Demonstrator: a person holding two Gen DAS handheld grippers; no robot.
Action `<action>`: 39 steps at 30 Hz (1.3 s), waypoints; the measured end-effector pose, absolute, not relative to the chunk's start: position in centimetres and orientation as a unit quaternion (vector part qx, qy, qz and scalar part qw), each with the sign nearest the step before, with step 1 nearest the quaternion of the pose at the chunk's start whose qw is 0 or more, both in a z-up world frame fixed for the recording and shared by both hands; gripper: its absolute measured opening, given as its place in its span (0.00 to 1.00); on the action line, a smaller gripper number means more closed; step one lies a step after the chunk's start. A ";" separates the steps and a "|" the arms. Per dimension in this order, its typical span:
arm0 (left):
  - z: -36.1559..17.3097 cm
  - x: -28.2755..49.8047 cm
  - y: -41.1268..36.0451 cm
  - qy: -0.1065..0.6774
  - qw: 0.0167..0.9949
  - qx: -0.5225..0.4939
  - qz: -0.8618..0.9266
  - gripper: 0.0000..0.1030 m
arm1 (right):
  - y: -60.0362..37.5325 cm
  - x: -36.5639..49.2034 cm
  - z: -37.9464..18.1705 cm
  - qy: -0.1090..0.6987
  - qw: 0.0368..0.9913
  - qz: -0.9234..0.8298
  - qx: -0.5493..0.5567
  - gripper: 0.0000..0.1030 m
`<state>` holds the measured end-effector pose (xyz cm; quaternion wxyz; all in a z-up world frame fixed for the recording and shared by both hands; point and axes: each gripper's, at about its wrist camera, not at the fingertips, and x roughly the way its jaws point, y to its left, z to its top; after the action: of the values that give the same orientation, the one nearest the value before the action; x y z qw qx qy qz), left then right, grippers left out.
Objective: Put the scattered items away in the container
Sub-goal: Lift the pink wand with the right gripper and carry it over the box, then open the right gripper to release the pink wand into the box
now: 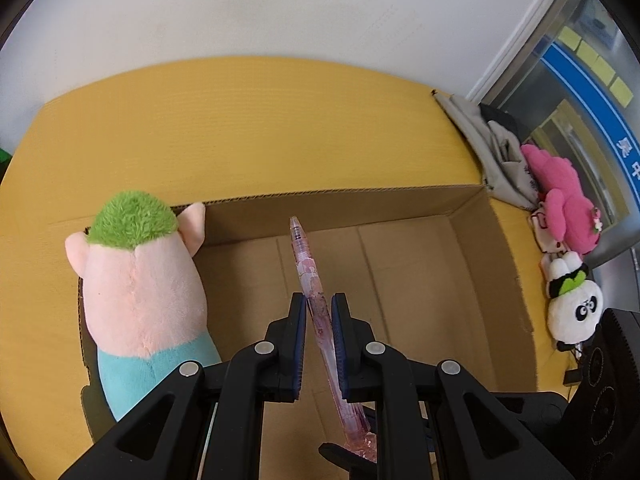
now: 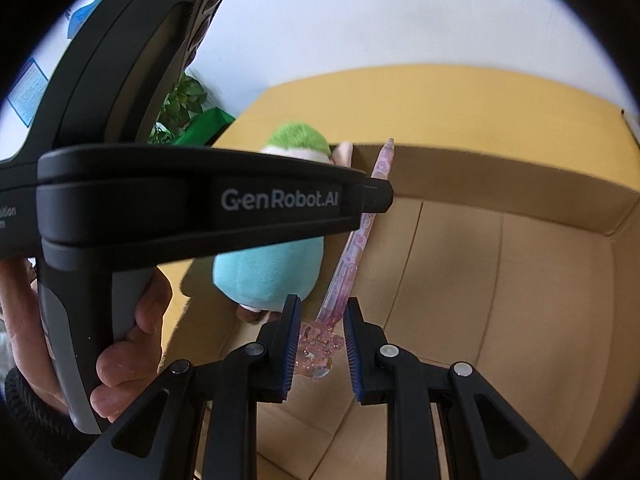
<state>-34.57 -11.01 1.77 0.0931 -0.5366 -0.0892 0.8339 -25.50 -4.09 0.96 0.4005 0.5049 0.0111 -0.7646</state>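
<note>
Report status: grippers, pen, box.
Left gripper and right gripper both shut on pink pen. Pen over open cardboard box. Pig plush inside, clear of pen.

the pen (image 1: 310, 280) is clear pink with a pale floral print, and its bead-like end (image 2: 318, 344) is clear pink too. the box (image 1: 400, 248) is plain brown cardboard, ribbed at its cut edges. the table (image 1: 240, 128) is mustard yellow with fine ribbing. the pig plush (image 1: 140, 280) has peach-pink fur, a green tuft on top and a light teal lower body. both grippers, left (image 1: 319, 308) and right (image 2: 322, 312), are black with dark blue ribbed pads and silver rivets. beside the box lie a hot pink plush (image 1: 560, 200), a white panda (image 1: 572, 308) with black patches and a green bit, and grey cloth (image 1: 492, 148). the wall (image 1: 320, 8) is white.
</note>
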 end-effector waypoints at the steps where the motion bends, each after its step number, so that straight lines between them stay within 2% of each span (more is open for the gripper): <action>1: 1.1 -34.8 -11.1 -0.087 0.090 -0.542 0.831 0.12 | -4.4 -25.7 0.3 0.010 0.400 -0.761 0.511 0.20; 14: -4.9 -37.1 -11.0 -0.073 0.057 -0.591 0.801 0.12 | -6.4 -26.7 -5.0 0.000 0.388 -0.732 0.561 0.20; 27: -7.2 -37.4 -9.6 -0.038 0.019 -0.605 0.795 0.12 | -7.3 -27.1 -8.2 -0.028 0.379 -0.715 0.587 0.21; 28: -7.0 -37.3 -9.7 -0.040 0.016 -0.603 0.797 0.12 | -7.2 -27.2 -8.3 -0.032 0.377 -0.717 0.586 0.23; 30: -6.7 -37.1 -10.0 -0.049 0.015 -0.600 0.798 0.13 | -6.8 -27.2 -8.5 -0.039 0.373 -0.719 0.585 0.45; 31: -6.5 -37.0 -10.3 -0.053 0.014 -0.600 0.798 0.13 | -6.6 -27.2 -8.6 -0.043 0.371 -0.720 0.585 0.49; 34: -5.1 -36.4 -10.6 -0.066 0.022 -0.592 0.803 0.24 | -6.2 -27.1 -8.6 -0.067 0.376 -0.713 0.588 0.64; 35: -4.3 -36.0 -10.5 -0.061 0.018 -0.584 0.809 0.31 | -6.0 -26.9 -8.4 -0.072 0.373 -0.715 0.587 0.72; 36: -3.3 -35.7 -10.7 -0.059 0.017 -0.575 0.816 0.47 | -5.9 -26.7 -8.0 -0.078 0.376 -0.715 0.584 0.73; 37: -2.4 -35.3 -10.6 -0.058 0.017 -0.566 0.822 0.58 | -5.8 -26.4 -7.6 -0.082 0.383 -0.713 0.582 0.73; 38: -1.3 -34.8 -10.5 -0.057 0.017 -0.554 0.830 0.75 | -5.7 -26.1 -7.2 -0.083 0.389 -0.713 0.578 0.73; 39: -0.1 -34.1 -10.5 -0.055 0.015 -0.541 0.839 0.77 | -5.4 -25.5 -6.4 -0.083 0.397 -0.715 0.569 0.74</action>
<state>-34.08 -10.51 -0.09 0.0151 -0.5410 -0.0552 0.8391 -25.52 -5.43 -6.38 0.3974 0.5694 -0.0827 -0.7149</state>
